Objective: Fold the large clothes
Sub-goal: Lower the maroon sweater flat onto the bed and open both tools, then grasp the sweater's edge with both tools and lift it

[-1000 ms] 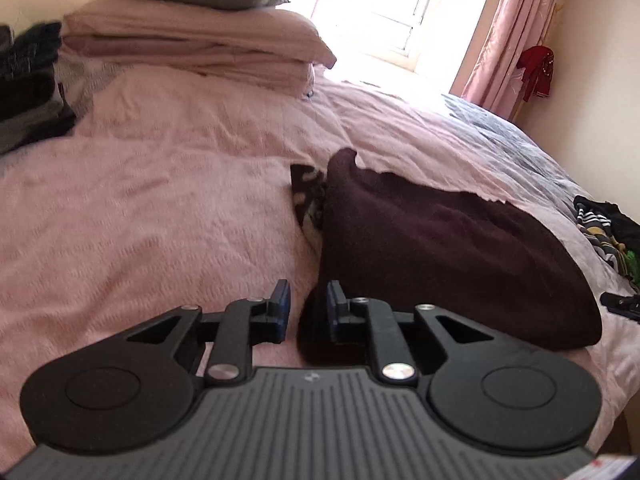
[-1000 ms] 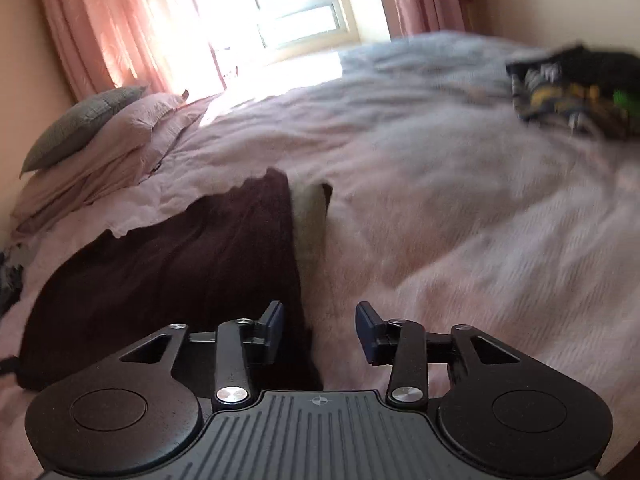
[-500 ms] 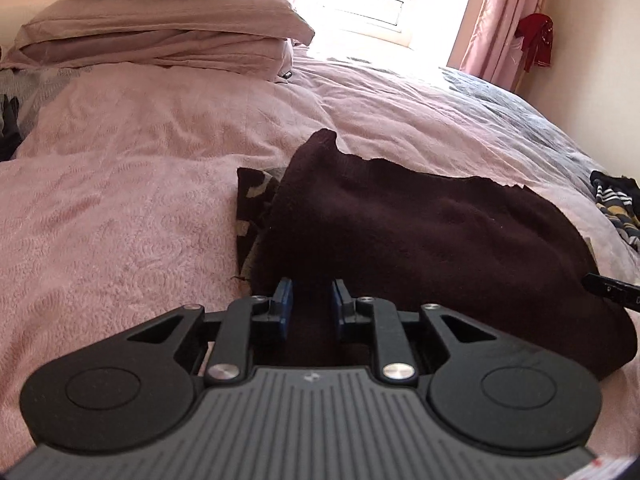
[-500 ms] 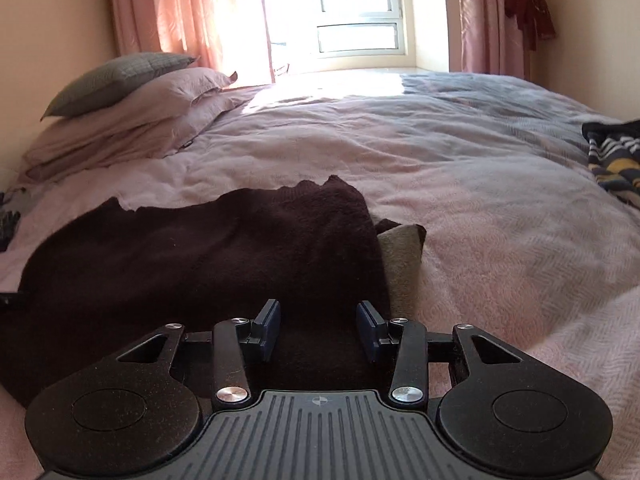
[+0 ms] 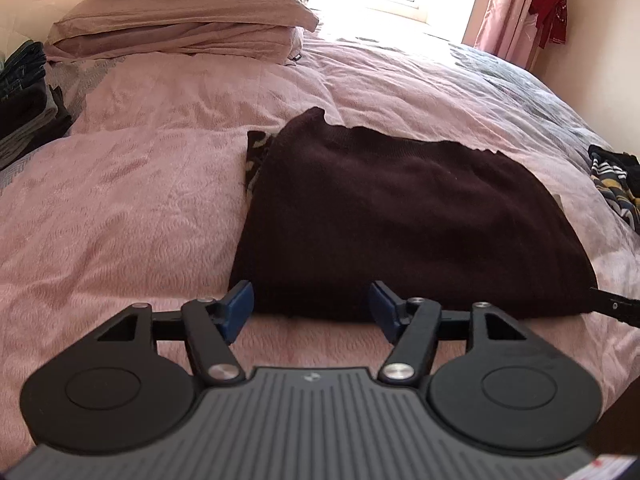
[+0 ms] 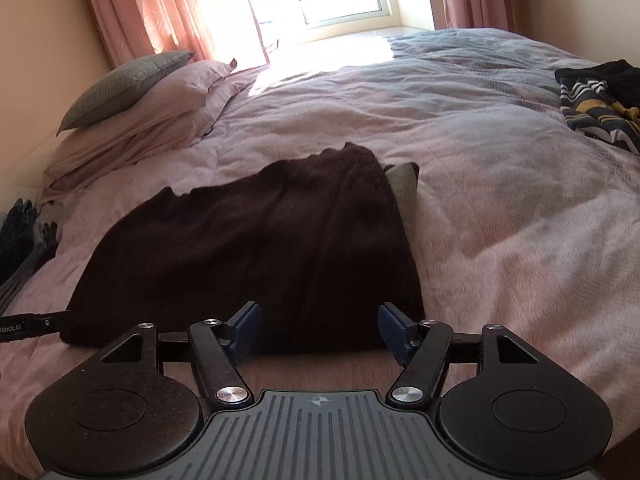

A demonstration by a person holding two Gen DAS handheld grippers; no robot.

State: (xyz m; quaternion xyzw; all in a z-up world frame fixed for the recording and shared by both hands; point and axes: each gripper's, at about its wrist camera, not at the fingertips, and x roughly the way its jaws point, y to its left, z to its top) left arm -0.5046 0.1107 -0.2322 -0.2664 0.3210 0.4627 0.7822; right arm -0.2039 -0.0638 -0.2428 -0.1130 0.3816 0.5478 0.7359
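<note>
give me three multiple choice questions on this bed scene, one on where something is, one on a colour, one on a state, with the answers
1. Where does the grey pillow lie?
A. on top of the pink pillows
B. on the floor
C. on the dark garment

2. What colour is the folded garment in the middle of the bed?
A. white
B. dark maroon-brown
C. bright green

3. How do the left gripper and right gripper stand?
A. both shut on the garment
B. one open, one shut
C. both open, holding nothing

Answers:
1 A, it sits on the stacked pink pillows at the head of the bed.
2 B, the cloth reads deep maroon-brown in both views.
3 C, each pair of blue pads is spread wide just short of the garment's near edge.
</note>
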